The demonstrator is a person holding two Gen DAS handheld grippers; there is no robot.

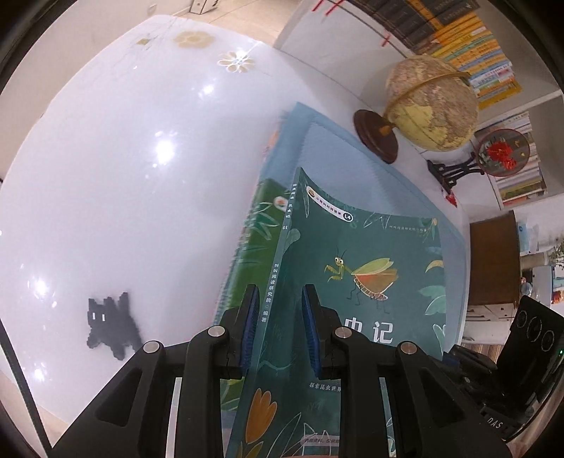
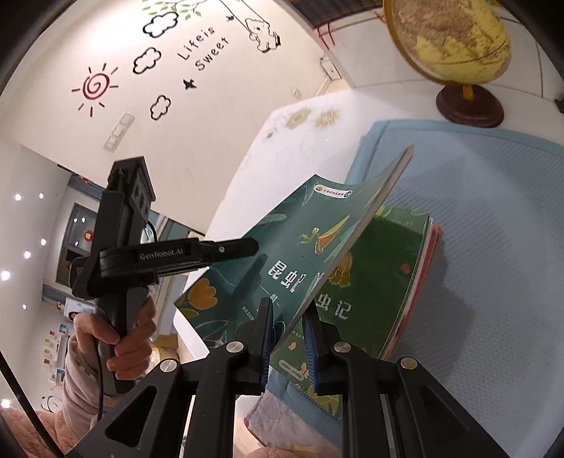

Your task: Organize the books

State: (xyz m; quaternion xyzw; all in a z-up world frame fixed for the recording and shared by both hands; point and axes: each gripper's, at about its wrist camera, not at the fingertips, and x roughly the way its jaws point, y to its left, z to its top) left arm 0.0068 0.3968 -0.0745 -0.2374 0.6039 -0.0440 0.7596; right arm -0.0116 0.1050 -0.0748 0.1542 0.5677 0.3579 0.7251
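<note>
I hold one thin green book [image 1: 352,246] with a mantis on its cover in the air, tilted, between both grippers. My left gripper [image 1: 280,299] is shut on its spine edge, blue pads on either side. My right gripper [image 2: 288,313] is shut on the opposite page edge of the same book [image 2: 292,232]. In the right wrist view the left gripper [image 2: 246,248] reaches in from the left, held by a hand. Just beneath lies a stack of similar green books [image 2: 387,253], flat on a light blue mat [image 2: 476,193]. The stack [image 1: 261,218] is partly hidden by the held book.
A glossy white table [image 1: 123,158] carries the mat [image 1: 370,176]. A yellow globe [image 1: 430,105] on a dark wooden base stands behind the mat, with a red ornament on a black stand [image 1: 500,151] beside it. A black pixel-cat figure [image 1: 112,324] sits at the left. Shelves of books [image 1: 458,31] line the back.
</note>
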